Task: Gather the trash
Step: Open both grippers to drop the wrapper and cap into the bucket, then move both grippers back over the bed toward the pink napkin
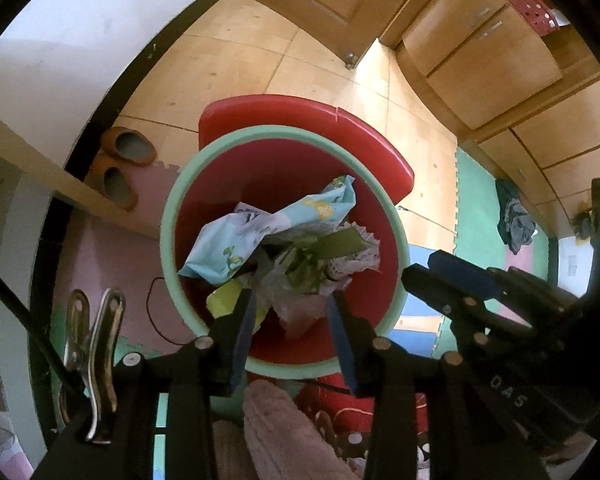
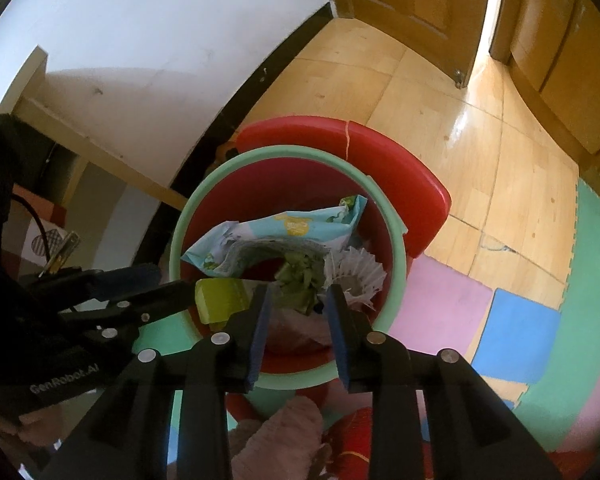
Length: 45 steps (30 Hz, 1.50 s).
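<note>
A red bin with a mint-green rim (image 1: 172, 216) stands on the wooden floor (image 1: 240, 68) at the edge of coloured foam mats (image 2: 516, 336), a red lid or stool (image 1: 300, 116) close behind it. Both wrist cameras look straight down into its mouth. The bin is heaped nearly to the rim with trash: a crumpled pale-blue printed wrapper (image 1: 260, 232) lies with its long axis running from lower left to upper right across the opening, green scraps (image 1: 320, 248) and a white pleated paper (image 2: 360, 272) sit beside it toward the right, and a yellow-green piece (image 2: 220, 300) rests at the near-left wall.

The left tongs (image 1: 292, 312) hang directly over the near side of the heap, fingers moderately apart and gripping nothing that can be seen. The right tongs (image 2: 296, 308) are poised the same way, part-open and empty, just beside the left pair; each shows in the other's view at the bin's edge.

The trash lies straight ahead and below both pairs, neither clearly nearer. The collecting looks largely done; a likely next move is a press down on the heap or a pull back from the bin. Loose paper near the rim may spill.
</note>
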Tool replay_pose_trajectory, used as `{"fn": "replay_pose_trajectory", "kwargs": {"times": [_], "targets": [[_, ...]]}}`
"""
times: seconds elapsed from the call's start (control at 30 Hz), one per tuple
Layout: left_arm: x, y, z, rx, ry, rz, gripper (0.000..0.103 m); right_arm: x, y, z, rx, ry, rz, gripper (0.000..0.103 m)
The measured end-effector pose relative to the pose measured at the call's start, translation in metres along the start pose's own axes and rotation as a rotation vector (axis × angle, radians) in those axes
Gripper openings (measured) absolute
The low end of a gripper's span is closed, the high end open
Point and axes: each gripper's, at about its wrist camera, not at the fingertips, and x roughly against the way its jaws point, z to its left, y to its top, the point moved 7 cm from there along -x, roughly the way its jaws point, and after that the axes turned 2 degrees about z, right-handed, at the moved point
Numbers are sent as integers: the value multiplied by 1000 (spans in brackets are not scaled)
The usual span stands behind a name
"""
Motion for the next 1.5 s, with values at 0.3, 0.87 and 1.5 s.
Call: {"fn": "replay_pose_trajectory", "kwargs": {"times": [0.3, 0.87, 1.5], "targets": [[37, -5, 1, 58, 26, -46, 39, 22, 2, 14, 36, 15, -8, 30], [174, -17, 16, 121, 21, -236, 39, 118, 13, 104, 160, 96, -149, 30], [323, -72, 105, 281, 135, -445, 39, 201, 11, 275, 397, 253, -271, 30]]}}
